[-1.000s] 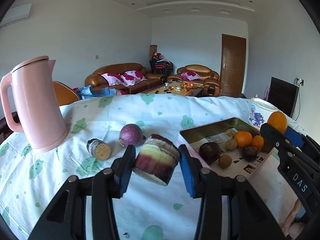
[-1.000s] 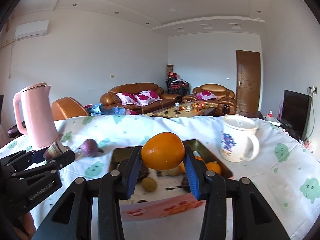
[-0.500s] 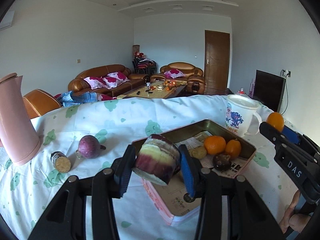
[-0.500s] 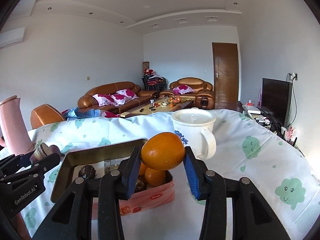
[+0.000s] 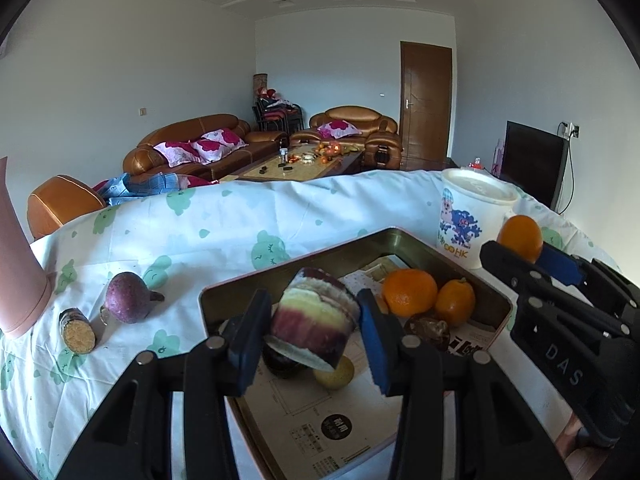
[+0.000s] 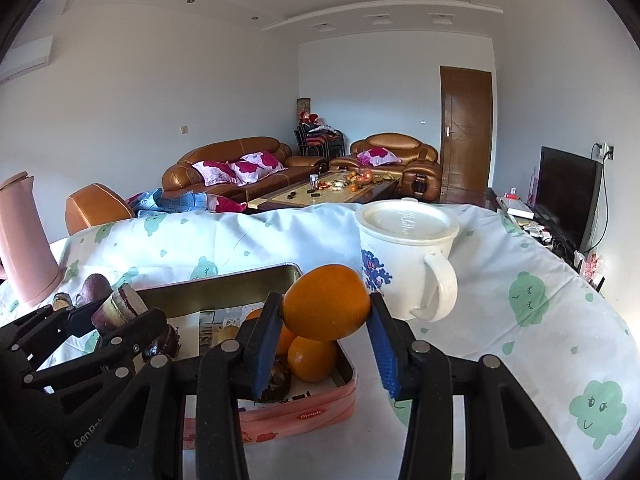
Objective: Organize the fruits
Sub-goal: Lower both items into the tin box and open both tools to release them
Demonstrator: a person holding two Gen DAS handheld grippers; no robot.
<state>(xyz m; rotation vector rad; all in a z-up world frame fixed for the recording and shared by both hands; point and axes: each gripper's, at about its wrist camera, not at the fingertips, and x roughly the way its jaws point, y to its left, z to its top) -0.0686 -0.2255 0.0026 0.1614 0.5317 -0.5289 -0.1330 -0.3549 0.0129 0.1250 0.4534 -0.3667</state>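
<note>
My left gripper is shut on a cut piece of purple sugarcane and holds it above the pink tin box. The box holds two oranges, a dark fruit and a yellowish small fruit on printed paper. My right gripper is shut on a large orange, above the box's right end. The left gripper with its sugarcane shows at the left of the right wrist view. The right gripper shows at the right of the left wrist view.
A purple passion fruit and another cut sugarcane piece lie on the tablecloth left of the box. A pink kettle stands at far left. A white lidded mug stands right behind the box.
Both grippers have moved right and forward over the tin box, each still holding its fruit. The box now lies directly under the left gripper, and the mug is closer.
</note>
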